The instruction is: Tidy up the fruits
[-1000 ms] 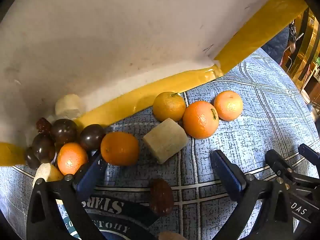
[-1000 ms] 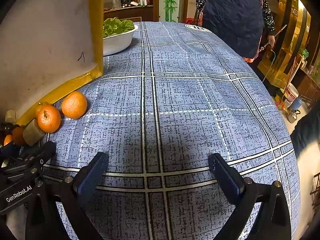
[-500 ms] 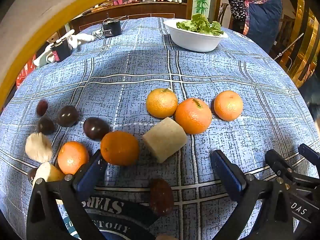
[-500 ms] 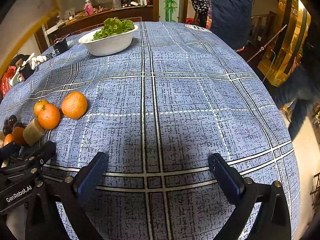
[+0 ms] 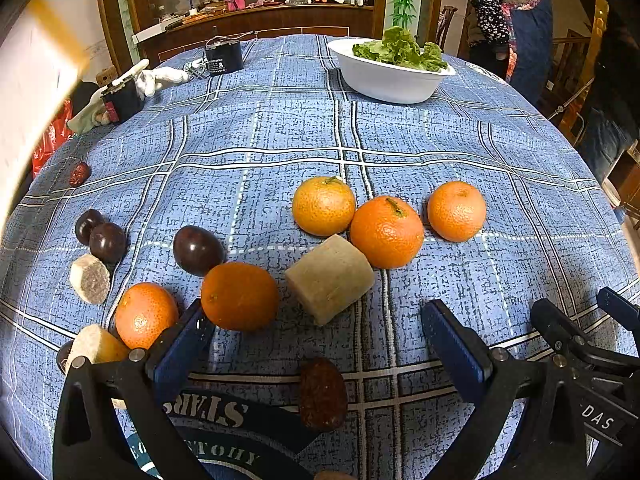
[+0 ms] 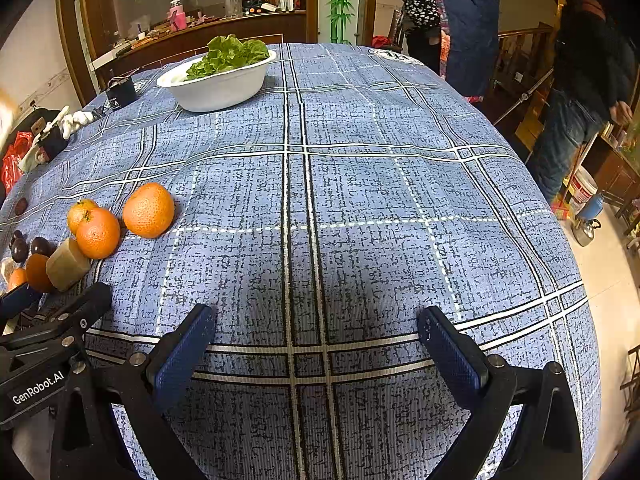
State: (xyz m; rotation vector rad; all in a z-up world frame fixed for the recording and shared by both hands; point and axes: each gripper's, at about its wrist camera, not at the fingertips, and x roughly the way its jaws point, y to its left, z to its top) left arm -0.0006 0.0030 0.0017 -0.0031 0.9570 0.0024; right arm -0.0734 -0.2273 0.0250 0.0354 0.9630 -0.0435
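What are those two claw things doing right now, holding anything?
Left gripper: jaws open, holding nothing, fruit lying ahead of it.
Right gripper: jaws open, holding nothing, over bare tablecloth.

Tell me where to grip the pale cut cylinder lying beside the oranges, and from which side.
Grip the pale cylinder across its curved flanks at mid-length, coming from above. It lies on its side, a cut end facing the open left gripper. The far end touches an orange, so closing end to end looks blocked.
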